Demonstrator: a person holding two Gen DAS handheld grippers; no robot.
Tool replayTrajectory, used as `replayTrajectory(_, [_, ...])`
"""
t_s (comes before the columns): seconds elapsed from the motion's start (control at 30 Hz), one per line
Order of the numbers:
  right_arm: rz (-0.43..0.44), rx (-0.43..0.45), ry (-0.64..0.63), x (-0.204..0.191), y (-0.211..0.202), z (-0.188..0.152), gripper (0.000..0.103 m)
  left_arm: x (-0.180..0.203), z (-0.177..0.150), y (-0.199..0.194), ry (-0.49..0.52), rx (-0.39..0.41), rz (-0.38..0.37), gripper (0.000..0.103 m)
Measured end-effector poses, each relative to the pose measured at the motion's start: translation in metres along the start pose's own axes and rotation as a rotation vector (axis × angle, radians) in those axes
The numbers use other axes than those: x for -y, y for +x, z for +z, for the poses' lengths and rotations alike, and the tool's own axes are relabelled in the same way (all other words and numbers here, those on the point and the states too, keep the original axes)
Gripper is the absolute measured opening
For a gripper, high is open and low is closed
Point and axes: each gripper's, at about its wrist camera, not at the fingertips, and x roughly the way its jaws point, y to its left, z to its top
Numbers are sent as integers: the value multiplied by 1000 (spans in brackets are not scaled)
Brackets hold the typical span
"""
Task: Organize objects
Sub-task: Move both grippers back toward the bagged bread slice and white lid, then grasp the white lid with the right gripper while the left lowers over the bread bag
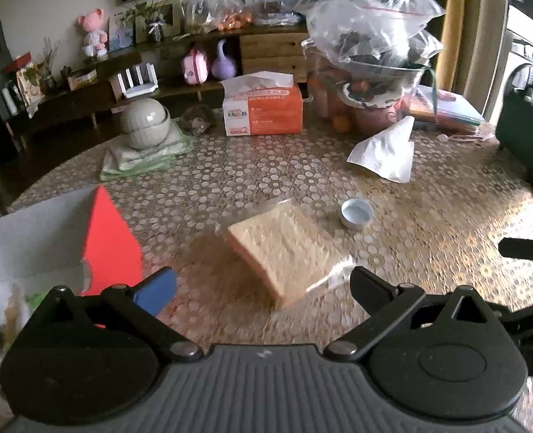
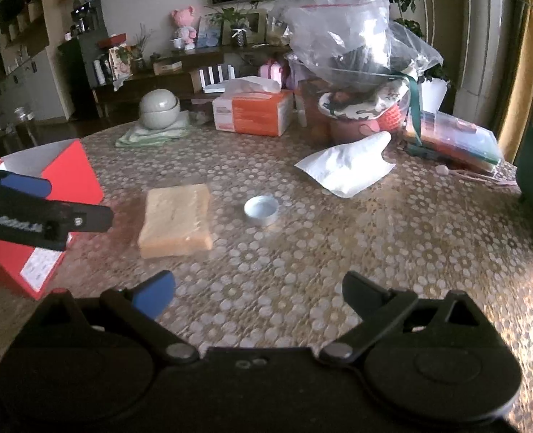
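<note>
Both tongs, left [image 1: 262, 285] and right [image 2: 259, 294], gape over blurred, seemingly wrapped bread [image 1: 284, 252].

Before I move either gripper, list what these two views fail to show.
- Red box interior: in the left wrist view the white flap and the gripper body hide it; in the right wrist view only its outside shows.
- Wrapped bread: motion-blurred in the left wrist view, so wrapper edges are unclear.
- Small white cap: too small to tell what lies inside.
- Plastic bags: contents dark and unreadable.
- Tissue box lettering: too small to read fully.
</note>
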Motion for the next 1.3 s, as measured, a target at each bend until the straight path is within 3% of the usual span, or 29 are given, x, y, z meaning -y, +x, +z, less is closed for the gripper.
replayTrajectory(0.27, [7, -16, -12, 24, 45, 13, 91, 6, 20, 58, -91, -64, -6, 103])
replayTrajectory(0.7, [59, -35, -78, 26, 108, 30, 84, 13, 22, 111, -93, -114, 58, 103])
replayTrajectory(1.1, [50, -48, -140, 10, 145, 41, 71, 3, 24, 131, -168, -141, -2, 103])
replayTrajectory(1.3, [60, -20, -170, 6, 147, 41, 55, -3, 21, 137, -208, -147, -31, 100])
